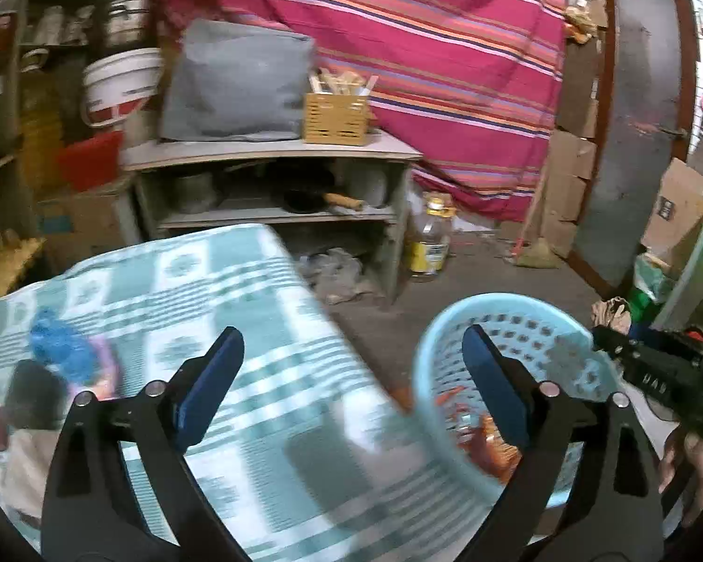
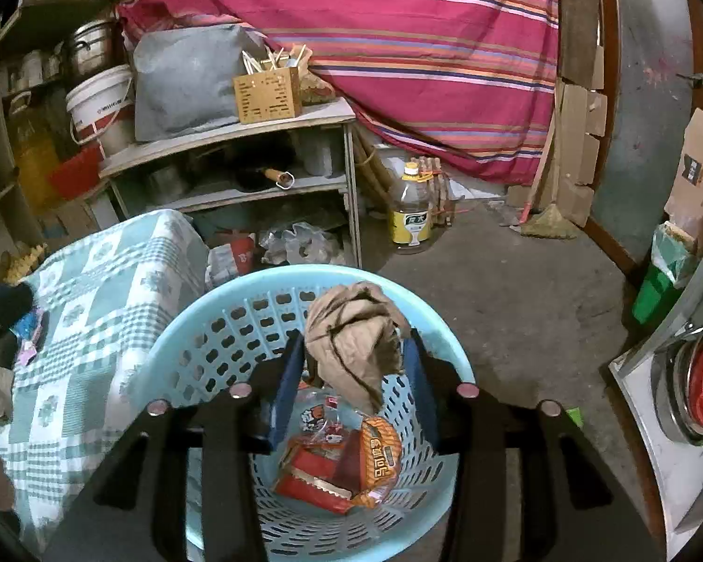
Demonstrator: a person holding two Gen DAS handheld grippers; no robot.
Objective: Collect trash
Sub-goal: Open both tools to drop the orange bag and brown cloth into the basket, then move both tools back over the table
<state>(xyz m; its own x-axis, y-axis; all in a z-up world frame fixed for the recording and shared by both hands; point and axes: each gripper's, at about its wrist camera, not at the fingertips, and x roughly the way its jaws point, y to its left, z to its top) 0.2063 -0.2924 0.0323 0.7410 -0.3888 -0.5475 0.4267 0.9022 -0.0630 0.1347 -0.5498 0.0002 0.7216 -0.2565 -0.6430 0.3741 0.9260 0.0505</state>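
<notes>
Trash: a crumpled brown paper wad [image 2: 351,342] is clamped between the blue pads of the right gripper [image 2: 351,365], directly above the opening of the light-blue perforated basket [image 2: 201,328]. Red and orange snack wrappers [image 2: 347,463] lie on the basket bottom. The basket stands on the floor, just beside the right edge of the table [image 1: 239,290] with the green checkered cloth. The left gripper [image 1: 351,374] is spread wide and holds nothing, above that table edge. A blue wrapper [image 1: 61,346] lies near the table's left edge.
</notes>
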